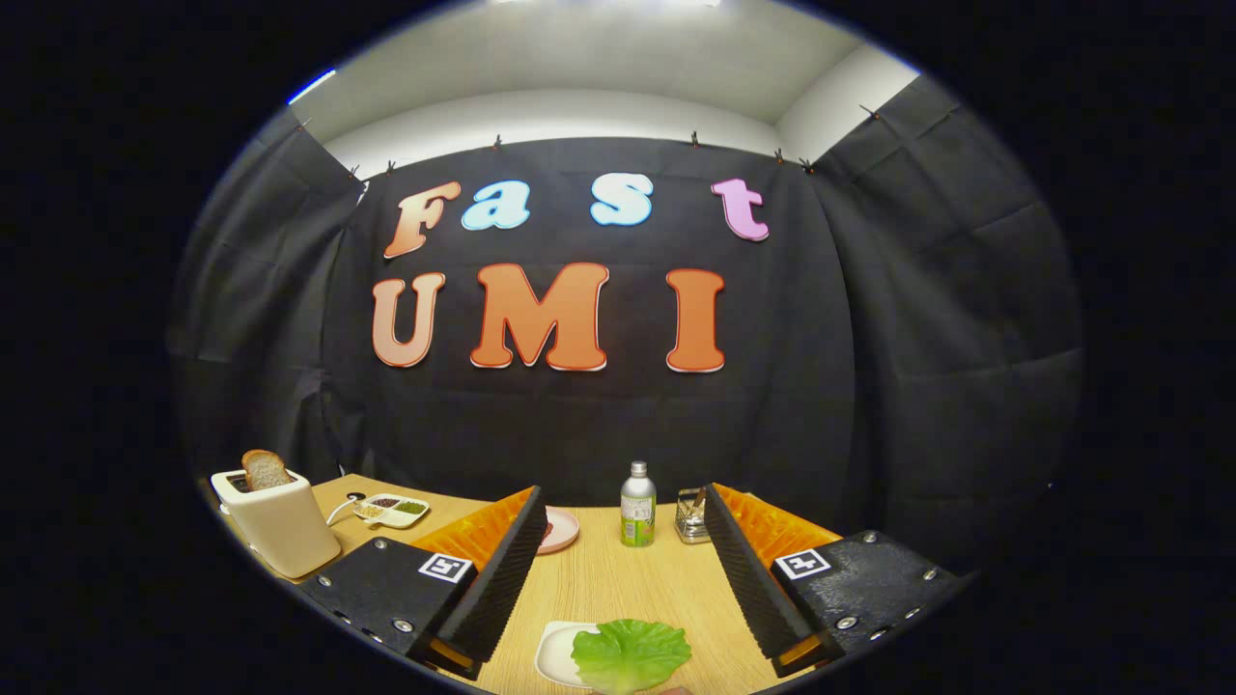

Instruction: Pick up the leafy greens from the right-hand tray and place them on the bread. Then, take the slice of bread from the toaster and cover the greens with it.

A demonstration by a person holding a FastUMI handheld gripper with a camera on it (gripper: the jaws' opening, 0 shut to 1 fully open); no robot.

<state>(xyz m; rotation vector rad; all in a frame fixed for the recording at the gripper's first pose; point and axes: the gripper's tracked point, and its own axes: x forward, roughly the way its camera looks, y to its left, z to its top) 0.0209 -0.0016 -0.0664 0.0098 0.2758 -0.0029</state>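
Gripper (618, 569) hanging over the wooden table (618, 579), fingers (497, 579) spread wide, nothing sitting between them. Green leaf (630, 654) lying just below the fingertips, covering part of a white plate (552, 654); whether bread is lying under it, cannot tell. Toaster (275, 521) standing well off to the left beyond the left finger, a bread slice (265, 469) sticking up from its slot. Bottle (637, 504) and a small metal holder (690, 515) standing beyond the fingers; pink plate (562, 529) peeking past the left finger; condiment tray (391, 510) lying near the toaster.
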